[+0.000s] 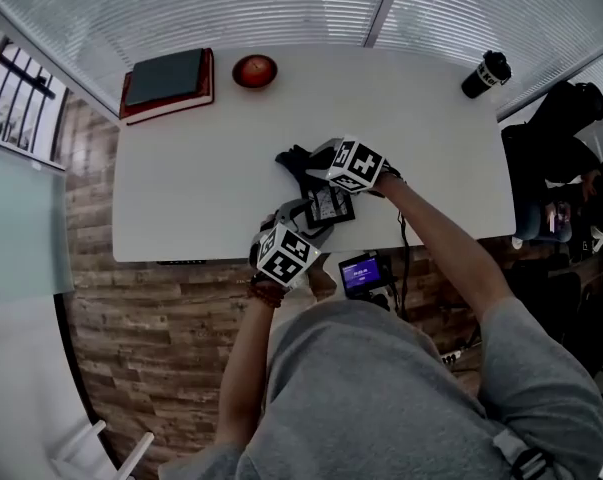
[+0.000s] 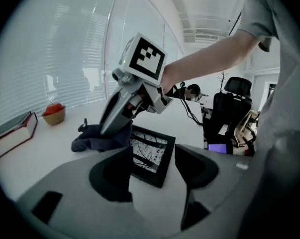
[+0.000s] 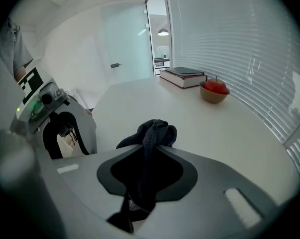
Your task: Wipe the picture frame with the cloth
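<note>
1. Right gripper (image 3: 149, 151): pinches dark crumpled fabric cloth (image 3: 154, 131), bunched against far corner of black rectangular picture frame (image 2: 146, 149).
2. Left gripper (image 2: 153, 159): spread wide, frame's near corner between jaws.
3. Lies flat on white table (image 2: 40, 156).

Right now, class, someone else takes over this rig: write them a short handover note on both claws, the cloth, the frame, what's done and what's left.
Left claw: open, empty, poised at the near corner of the black rectangular picture frame lying flat on the white table.
Right claw: shut on the dark grey cloth, bunched against the frame's far corner.
Done: cloth gripped and brought to the frame.
Left: wipe across the frame; how much is already wiped doesn't show.
</note>
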